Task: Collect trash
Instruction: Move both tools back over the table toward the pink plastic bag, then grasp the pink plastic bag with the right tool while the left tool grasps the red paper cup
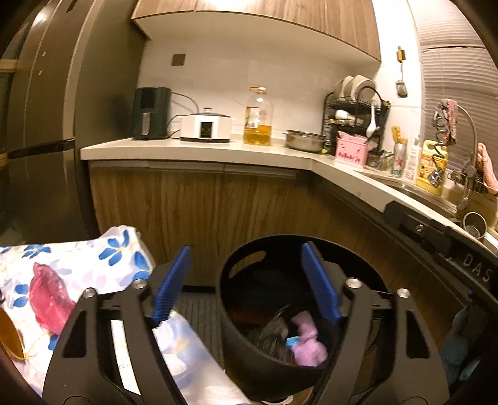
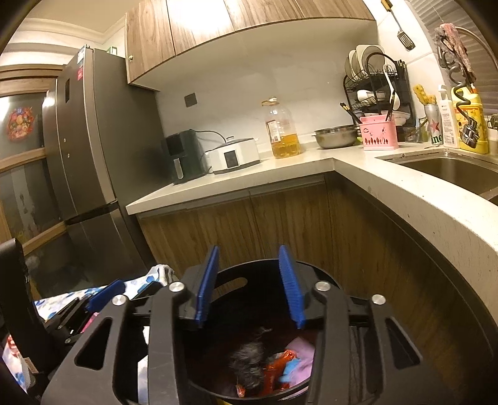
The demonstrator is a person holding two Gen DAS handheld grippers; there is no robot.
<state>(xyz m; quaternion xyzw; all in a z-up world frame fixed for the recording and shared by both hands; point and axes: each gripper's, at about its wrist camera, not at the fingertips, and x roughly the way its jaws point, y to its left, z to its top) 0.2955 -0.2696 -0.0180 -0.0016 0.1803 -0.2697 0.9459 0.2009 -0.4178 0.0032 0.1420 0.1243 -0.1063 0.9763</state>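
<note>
The refrigerator (image 2: 84, 149) stands at the left end of the kitchen, against the wooden wall cabinets (image 2: 218, 28). The L-shaped worktop (image 2: 236, 177) runs from it to the corner and on past the sink (image 2: 451, 171). On the worktop, from the refrigerator side: a dark air fryer (image 2: 183, 155), a white cooker (image 2: 233, 155), an oil bottle (image 2: 281, 131) partly filled, a steel bowl (image 2: 336, 135), a pink utensil holder (image 2: 379, 132) and a dish rack (image 2: 379, 84) with plates.

Below the worktop, in front of the lower cabinet doors, sits the black trash bin (image 1: 274, 317), open-topped, with a slot handle in its wall. Inside lie the collected trash items: a pink crumpled piece (image 1: 306, 345), a small blue scrap (image 2: 288, 370), a red-orange wrapper (image 2: 275, 364) and a grey fuzzy clump (image 2: 249, 358).

Left of the bin lies a floral cloth (image 1: 77, 274) with blue flowers; a red-pink plastic bag (image 1: 49, 299) rests on it.

Left gripper (image 1: 246, 286): jaws wide apart, nothing between them; one blue pad over the cloth edge, the other over the bin mouth. Right gripper (image 2: 249, 286): jaws parted, empty, positioned above the bin opening.
</note>
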